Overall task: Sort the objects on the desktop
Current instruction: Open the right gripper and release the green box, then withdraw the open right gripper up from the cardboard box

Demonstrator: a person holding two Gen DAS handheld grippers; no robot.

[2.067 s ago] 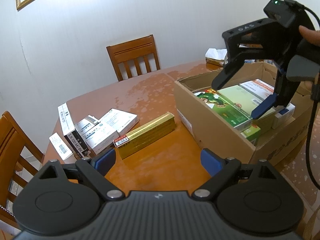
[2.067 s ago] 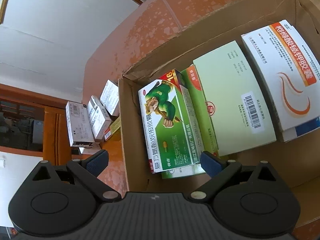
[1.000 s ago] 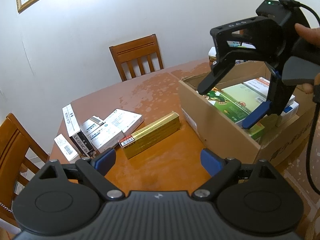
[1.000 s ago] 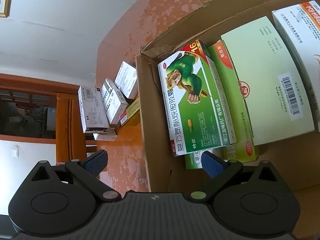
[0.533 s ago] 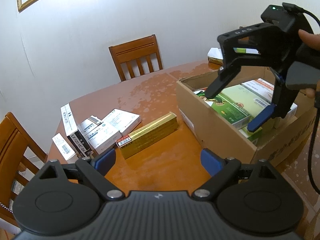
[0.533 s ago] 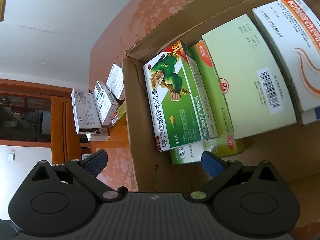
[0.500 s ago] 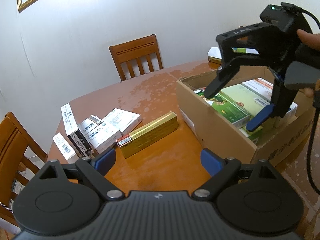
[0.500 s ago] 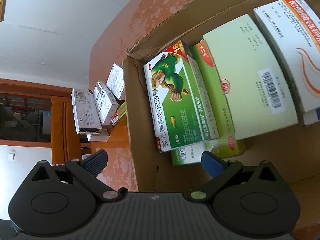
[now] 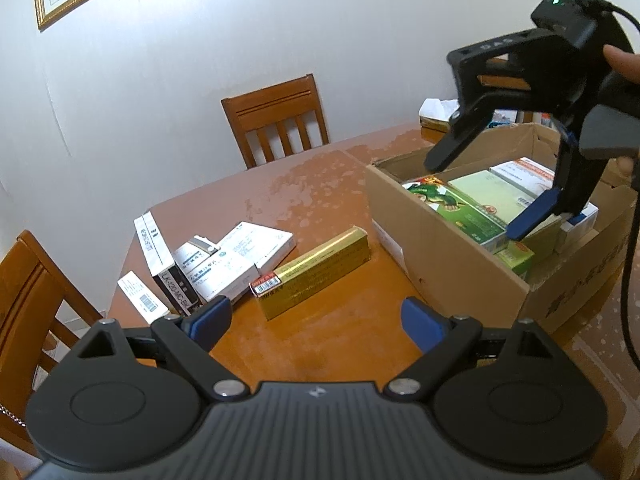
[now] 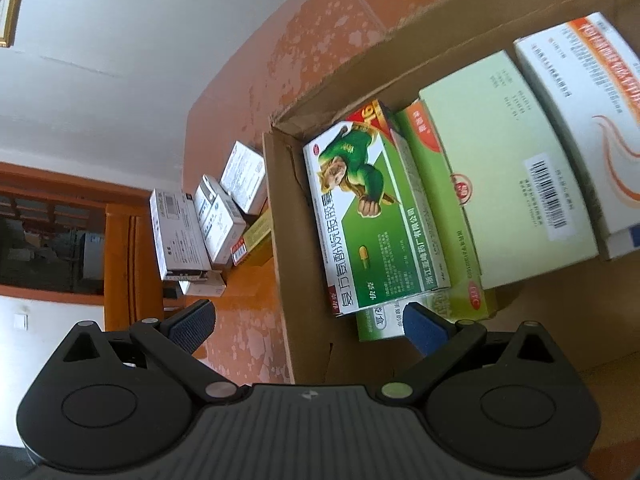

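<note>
The left tool (image 9: pixel 316 320) is held above the wooden surface (image 9: pixel 352 344), its jaws standing wide apart with nothing between them. Ahead of it, a gold box (image 9: pixel 314 272) is seen lying flat on the surface, just beside a cluster of white boxes (image 9: pixel 224 260), one of which stands on edge. To the right, a cardboard carton (image 9: pixel 452 264) rests on the surface. The right tool (image 9: pixel 476 196) is held by a hand (image 9: pixel 624 64) over the open carton, its jaws likewise spread and gripping nothing. Inside the carton, a green box with a cartoon figure (image 10: pixel 372 216) is observed lying against the left wall, with a pale green box (image 10: pixel 508 184) next to it and a white and orange box (image 10: pixel 588 112) further right. A wooden chair (image 9: pixel 280 120) stands at the far side of the surface.
</note>
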